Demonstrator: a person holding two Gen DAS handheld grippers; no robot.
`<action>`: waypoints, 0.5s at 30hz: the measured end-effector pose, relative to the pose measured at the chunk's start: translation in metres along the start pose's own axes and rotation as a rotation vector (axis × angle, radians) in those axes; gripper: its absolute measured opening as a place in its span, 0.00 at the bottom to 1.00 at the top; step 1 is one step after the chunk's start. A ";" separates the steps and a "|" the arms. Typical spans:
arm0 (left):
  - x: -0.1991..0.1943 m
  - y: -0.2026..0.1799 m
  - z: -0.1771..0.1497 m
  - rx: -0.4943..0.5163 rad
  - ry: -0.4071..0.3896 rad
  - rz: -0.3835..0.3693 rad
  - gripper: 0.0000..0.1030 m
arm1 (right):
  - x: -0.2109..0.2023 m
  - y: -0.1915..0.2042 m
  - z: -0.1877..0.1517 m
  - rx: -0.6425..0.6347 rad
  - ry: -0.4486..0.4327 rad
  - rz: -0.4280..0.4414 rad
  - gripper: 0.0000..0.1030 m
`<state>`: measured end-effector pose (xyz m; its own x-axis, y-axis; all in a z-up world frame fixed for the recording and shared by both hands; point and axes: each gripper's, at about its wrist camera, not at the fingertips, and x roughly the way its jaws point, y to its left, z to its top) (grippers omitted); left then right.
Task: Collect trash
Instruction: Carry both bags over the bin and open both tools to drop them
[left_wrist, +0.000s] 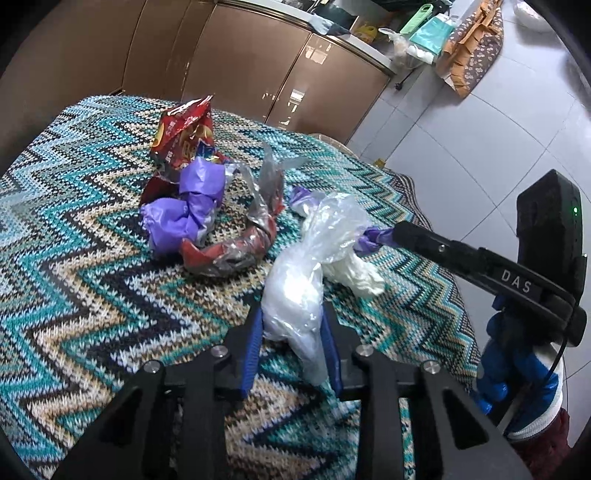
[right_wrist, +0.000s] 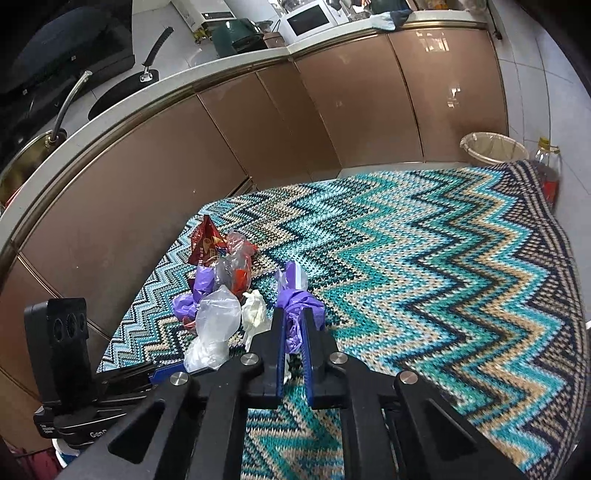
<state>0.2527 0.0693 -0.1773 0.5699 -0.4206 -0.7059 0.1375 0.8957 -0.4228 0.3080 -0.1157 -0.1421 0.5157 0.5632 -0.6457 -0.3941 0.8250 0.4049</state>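
My left gripper (left_wrist: 292, 314) is shut on a clear plastic bag (left_wrist: 295, 291), also seen in the right wrist view (right_wrist: 214, 325). My right gripper (right_wrist: 293, 317) is shut on a crumpled purple plastic bag (right_wrist: 297, 301); in the left wrist view its tip (left_wrist: 397, 234) pinches that purple bag (left_wrist: 371, 238). A white crumpled tissue (left_wrist: 356, 275) lies between the two bags. A red snack packet (left_wrist: 186, 134), another purple bag (left_wrist: 184, 210) and a clear-and-red wrapper (left_wrist: 236, 251) lie farther back on the zigzag cloth (left_wrist: 74, 258).
A bin lined with a bag (right_wrist: 493, 147) stands on the floor beyond the table's far right edge, beside an oil bottle (right_wrist: 550, 173). Brown cabinets (right_wrist: 258, 129) run behind the table. Tiled floor (left_wrist: 461, 147) lies to the right.
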 end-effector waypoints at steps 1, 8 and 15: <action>-0.002 -0.002 -0.001 0.002 -0.002 0.000 0.28 | -0.005 0.000 -0.001 0.000 -0.006 -0.002 0.07; -0.034 -0.012 -0.012 0.028 -0.037 -0.001 0.27 | -0.048 0.009 -0.009 -0.012 -0.059 -0.024 0.07; -0.066 -0.030 -0.020 0.073 -0.069 0.007 0.27 | -0.094 0.013 -0.022 -0.008 -0.117 -0.039 0.07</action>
<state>0.1949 0.0675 -0.1289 0.6249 -0.4056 -0.6671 0.1905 0.9078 -0.3736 0.2380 -0.1591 -0.0903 0.6160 0.5327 -0.5803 -0.3780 0.8462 0.3756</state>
